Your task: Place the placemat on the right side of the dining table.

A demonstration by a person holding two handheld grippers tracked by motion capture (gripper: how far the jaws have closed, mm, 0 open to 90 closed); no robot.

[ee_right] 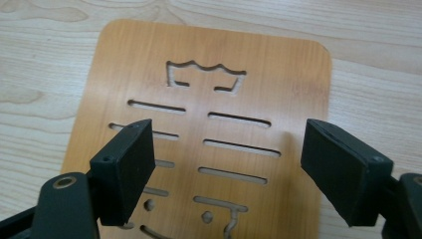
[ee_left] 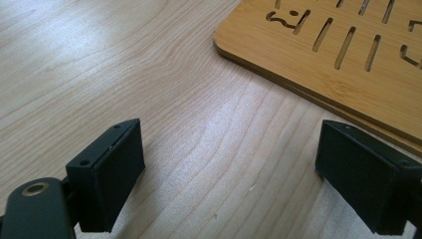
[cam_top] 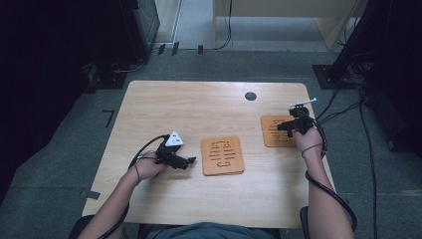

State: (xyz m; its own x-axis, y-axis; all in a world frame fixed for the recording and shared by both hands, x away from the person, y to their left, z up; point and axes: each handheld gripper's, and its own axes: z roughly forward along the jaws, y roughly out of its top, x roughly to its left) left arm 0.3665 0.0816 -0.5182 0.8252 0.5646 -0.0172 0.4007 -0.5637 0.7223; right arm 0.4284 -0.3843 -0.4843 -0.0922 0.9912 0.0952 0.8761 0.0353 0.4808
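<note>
Two flat wooden boards with cut-out slots lie on the table. One board (cam_top: pixel 222 156) rests near the middle, and my left gripper (cam_top: pixel 191 160) sits just left of it, low over the table. In the left gripper view its jaws stand open over bare wood, with that board's corner (ee_left: pixel 343 55) ahead on the right. The other board (cam_top: pixel 274 131) lies by the table's right edge. My right gripper (cam_top: pixel 281 127) hovers over it, open, and nothing is between the pads (ee_right: pixel 124 169). The slotted board (ee_right: pixel 209 124) lies flat under them.
A light wooden table (cam_top: pixel 199 109) carries a dark round grommet hole (cam_top: pixel 251 96) near its far edge. Cables (cam_top: pixel 343 107) trail off the right side onto the grey floor. Dark equipment stands at the far left and far right.
</note>
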